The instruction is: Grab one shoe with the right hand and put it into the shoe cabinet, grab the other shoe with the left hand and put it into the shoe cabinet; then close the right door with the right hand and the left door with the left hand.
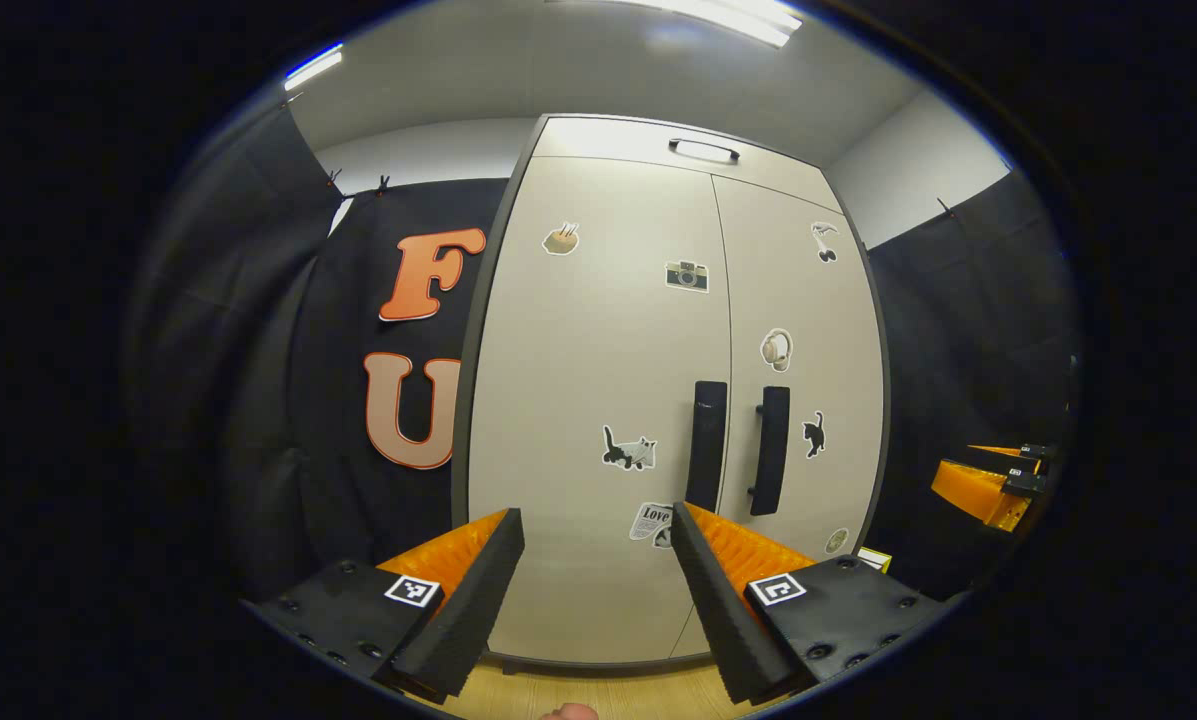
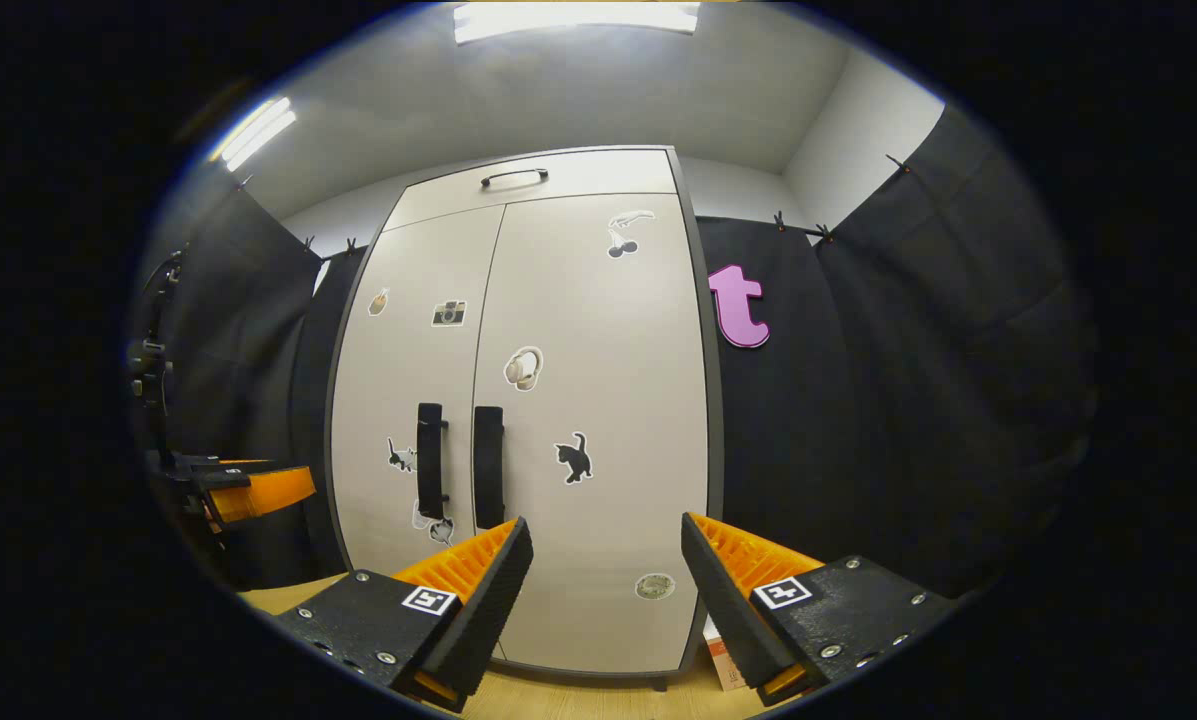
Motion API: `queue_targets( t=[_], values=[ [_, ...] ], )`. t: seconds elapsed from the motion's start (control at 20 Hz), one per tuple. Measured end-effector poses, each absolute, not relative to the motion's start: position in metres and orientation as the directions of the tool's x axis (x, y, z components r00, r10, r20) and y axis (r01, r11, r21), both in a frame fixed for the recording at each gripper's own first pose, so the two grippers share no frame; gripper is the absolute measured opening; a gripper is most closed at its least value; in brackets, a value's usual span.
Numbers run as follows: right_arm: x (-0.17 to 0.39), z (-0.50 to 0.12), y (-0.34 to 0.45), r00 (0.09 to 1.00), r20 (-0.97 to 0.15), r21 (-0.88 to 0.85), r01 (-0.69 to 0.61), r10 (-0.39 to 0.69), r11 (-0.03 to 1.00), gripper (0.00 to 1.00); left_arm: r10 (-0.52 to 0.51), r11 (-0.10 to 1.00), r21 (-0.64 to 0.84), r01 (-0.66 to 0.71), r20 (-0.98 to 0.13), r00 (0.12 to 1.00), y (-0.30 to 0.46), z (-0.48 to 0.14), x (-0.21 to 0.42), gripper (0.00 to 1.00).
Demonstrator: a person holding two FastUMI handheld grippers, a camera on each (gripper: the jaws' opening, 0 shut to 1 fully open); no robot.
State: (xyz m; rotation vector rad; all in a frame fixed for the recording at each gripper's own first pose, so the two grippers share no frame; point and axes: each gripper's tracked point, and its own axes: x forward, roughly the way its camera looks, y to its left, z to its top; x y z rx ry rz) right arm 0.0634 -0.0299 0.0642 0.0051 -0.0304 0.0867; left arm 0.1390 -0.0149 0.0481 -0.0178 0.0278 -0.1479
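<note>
The pale shoe cabinet (image 1: 598, 400) stands straight ahead with its left door (image 1: 588, 330) and right door (image 1: 798, 330) both flush shut. Two dark upright handles (image 1: 708, 445) meet at the middle seam. My left gripper (image 1: 598, 570) is open in front of the left door, with nothing between its fingers. In the right gripper view the same cabinet (image 2: 528, 420) fills the middle, and my right gripper (image 2: 608, 580) is open in front of the right door (image 2: 598, 400), holding nothing. Each gripper also appears at the other view's edge, the right gripper (image 1: 993, 485) and the left gripper (image 2: 243, 490).
Black cloth walls flank the cabinet on both sides. A strip of light wooden floor (image 1: 598, 695) runs under the cabinet's base. A small box (image 2: 723, 655) sits on the floor at the cabinet's right foot. A drawer handle (image 1: 703, 150) sits on the cabinet's top panel.
</note>
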Motion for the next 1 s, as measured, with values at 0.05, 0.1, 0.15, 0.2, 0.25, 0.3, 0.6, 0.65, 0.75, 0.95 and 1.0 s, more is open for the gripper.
queue_targets(
  t=[0.05,0.1,0.15,0.2,0.25,0.3,0.6,0.65,0.75,0.95,1.0],
  values=[
    [0.063,0.065,-0.03,0.996,0.032,0.003,-0.086,0.085,0.996,0.92,-0.149,0.989,-0.022,0.149,-0.021,0.989,-0.015,0.049,0.137,0.99],
    [0.063,0.065,-0.03,0.996,0.032,0.004,-0.085,0.085,0.996,0.92,-0.147,0.989,-0.021,0.147,-0.018,0.989,-0.013,0.051,0.136,0.96],
    [0.063,0.064,-0.03,0.996,0.028,0.005,-0.086,0.086,0.996,0.92,-0.145,0.989,-0.019,0.145,-0.014,0.989,-0.013,0.051,0.135,0.96],
    [0.063,0.063,-0.03,0.996,0.023,0.005,-0.086,0.086,0.996,0.92,-0.146,0.989,-0.019,0.146,-0.013,0.989,-0.012,0.051,0.133,0.96],
    [0.063,0.062,-0.03,0.996,0.022,0.006,-0.085,0.085,0.996,0.92,-0.148,0.989,-0.02,0.148,-0.015,0.989,-0.013,0.049,0.132,0.96],
    [0.063,0.062,-0.031,0.996,0.022,0.006,-0.081,0.081,0.997,0.92,-0.147,0.989,-0.021,0.146,-0.016,0.989,-0.013,0.047,0.132,0.96],
    [0.064,0.053,-0.031,0.997,0.001,-0.003,-0.08,0.08,0.997,0.93,-0.159,0.987,-0.032,0.158,-0.042,0.986,-0.017,0.035,0.131,0.96],
    [0.064,0.053,-0.03,0.997,0.0,0.003,-0.083,0.083,0.997,0.92,-0.159,0.987,-0.029,0.158,-0.042,0.986,-0.017,0.035,0.132,0.94],
    [0.063,0.051,-0.03,0.997,-0.003,0.008,-0.083,0.083,0.997,0.92,-0.158,0.987,-0.021,0.157,-0.044,0.986,-0.016,0.034,0.131,0.96],
    [0.062,0.045,-0.026,0.996,-0.021,0.007,-0.089,0.089,0.996,0.93,-0.149,0.989,-0.021,0.148,-0.043,0.988,-0.013,0.033,0.129,0.96],
    [0.062,0.045,-0.024,0.996,-0.017,0.005,-0.092,0.093,0.996,0.92,-0.141,0.99,-0.017,0.14,-0.041,0.989,-0.011,0.034,0.129,0.96]
  ],
)
